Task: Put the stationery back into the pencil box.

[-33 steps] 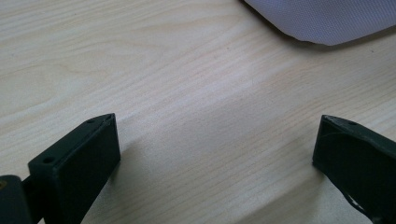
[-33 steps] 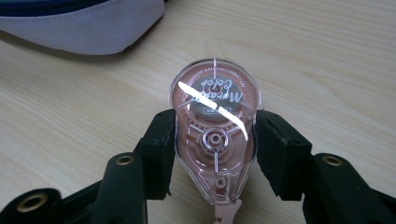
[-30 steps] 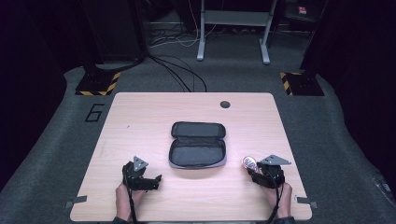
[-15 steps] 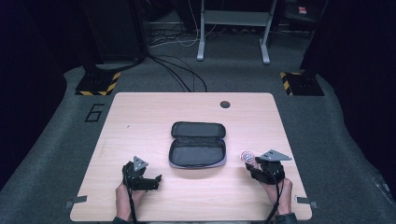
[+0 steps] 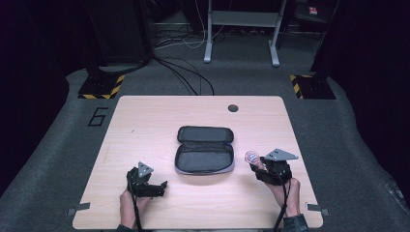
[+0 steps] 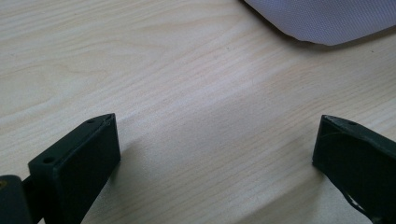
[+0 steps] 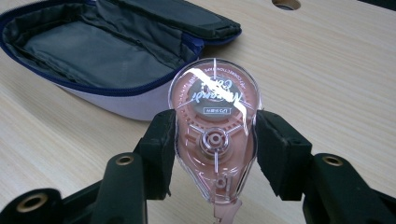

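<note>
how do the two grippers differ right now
The right gripper is shut on a clear pink correction tape dispenser; the left gripper is open with only bare table between its jaws. The right sits right of the open pouch, the left to its left. Both are black and hand-held.

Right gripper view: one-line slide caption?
Right gripper clamps a clear pink correction tape dispenser above the wooden table, open pencil case behind.

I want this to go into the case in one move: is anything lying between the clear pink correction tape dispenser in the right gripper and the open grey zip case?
Nothing visible: only bare wooden table lies between the clear pink correction tape dispenser and the open grey zip case.
</note>
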Demonstrator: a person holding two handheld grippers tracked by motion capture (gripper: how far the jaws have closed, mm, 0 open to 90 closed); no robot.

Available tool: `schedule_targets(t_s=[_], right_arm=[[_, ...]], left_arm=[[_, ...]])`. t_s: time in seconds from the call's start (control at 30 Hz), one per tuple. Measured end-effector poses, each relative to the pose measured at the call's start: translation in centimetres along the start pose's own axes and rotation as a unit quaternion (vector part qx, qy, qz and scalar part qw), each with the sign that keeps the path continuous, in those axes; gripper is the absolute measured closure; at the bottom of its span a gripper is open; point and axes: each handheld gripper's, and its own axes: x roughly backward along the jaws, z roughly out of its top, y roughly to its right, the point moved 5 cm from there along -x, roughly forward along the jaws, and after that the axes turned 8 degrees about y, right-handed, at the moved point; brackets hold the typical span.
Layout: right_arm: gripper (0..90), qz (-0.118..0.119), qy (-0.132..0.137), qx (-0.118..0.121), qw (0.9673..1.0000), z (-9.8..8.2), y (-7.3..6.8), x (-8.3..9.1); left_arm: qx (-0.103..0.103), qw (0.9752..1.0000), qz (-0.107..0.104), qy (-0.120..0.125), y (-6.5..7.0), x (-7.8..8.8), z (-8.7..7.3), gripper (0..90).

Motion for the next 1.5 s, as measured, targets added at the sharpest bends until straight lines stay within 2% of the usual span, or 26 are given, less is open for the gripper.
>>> schedule_targets(t_s=[0.47, 0.57, 0.83, 1.1, 1.17, 1.23, 1.4, 1.5], right_arm=[[49.6, 0.022, 0.011, 0.022, 0.9995, 2.8, -1.7, -1.1], [49.6, 0.028, 0.012, 0.034, 0.999, 3.4, -2.1, -1.4], [49.6, 0.038, 0.018, 0.042, 0.9983, 4.8, -3.0, -2.2], [49.6, 0.055, 0.012, 0.055, 0.9969, 5.8, -4.2, -3.7], [49.6, 0.062, 0.01, 0.065, 0.9959, 6.0, -4.5, -4.2], [49.6, 0.068, 0.005, 0.061, 0.9958, 6.2, -4.9, -4.6], [49.6, 0.081, -0.001, 0.075, 0.9939, 6.8, -5.5, -5.8], [49.5, 0.084, -0.005, 0.074, 0.9937, 7.0, -5.9, -6.3]], left_arm=[[0.0, 1.0, 0.0, 0.0, 0.0, 0.0, 0.0, 0.7], [-0.001, 1.0, 0.0, 0.0, 0.0, 0.0, 0.0, 0.7], [-0.001, 1.0, 0.0, 0.0, 0.0, 0.0, 0.0, 0.7], [0.0, 1.0, 0.0, 0.0, 0.0, 0.0, 0.0, 0.7], [0.0, 1.0, 0.0, 0.0, 0.0, 0.0, 0.0, 0.7], [0.0, 1.0, 0.0, 0.0, 0.0, 0.0, 0.0, 0.7], [0.0, 1.0, 0.0, 0.0, 0.0, 0.0, 0.0, 0.7], [-0.001, 1.0, 0.0, 0.0, 0.0, 0.0, 0.0, 0.6]])
